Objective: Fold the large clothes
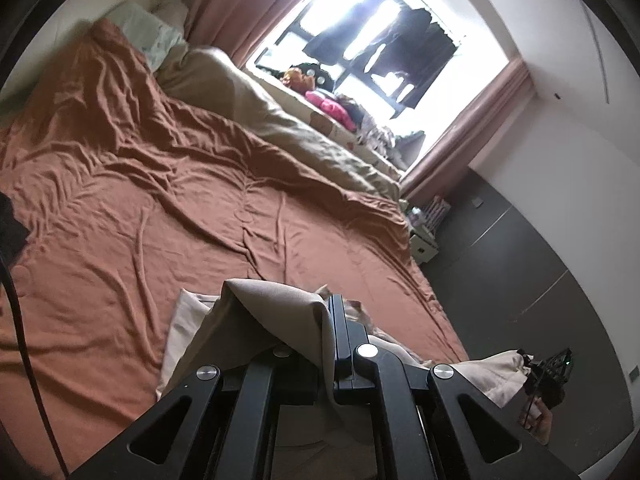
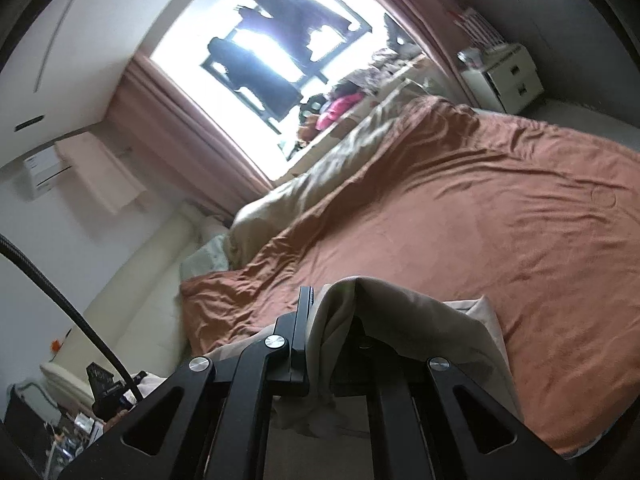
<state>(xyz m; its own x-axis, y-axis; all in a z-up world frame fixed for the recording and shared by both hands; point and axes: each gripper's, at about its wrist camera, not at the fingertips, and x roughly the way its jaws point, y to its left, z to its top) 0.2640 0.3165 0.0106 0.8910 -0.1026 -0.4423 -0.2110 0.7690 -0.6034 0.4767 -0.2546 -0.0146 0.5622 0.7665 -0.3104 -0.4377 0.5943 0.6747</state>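
both wrist views over bed (image 1: pixel 200 200)

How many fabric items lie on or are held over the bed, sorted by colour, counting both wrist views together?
Rust-orange: 1, the bedspread
Olive-beige: 1, the bunched duvet along the window side
Cream: 1, the garment pinched in the left gripper and the right gripper
Pale patterned: 1, the pillow
Total: 4

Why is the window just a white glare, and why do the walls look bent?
Left wrist view: the window is overexposed by backlight, so the hanging clothes are silhouettes. Right wrist view: same blown-out window; the fisheye lens curves straight edges.
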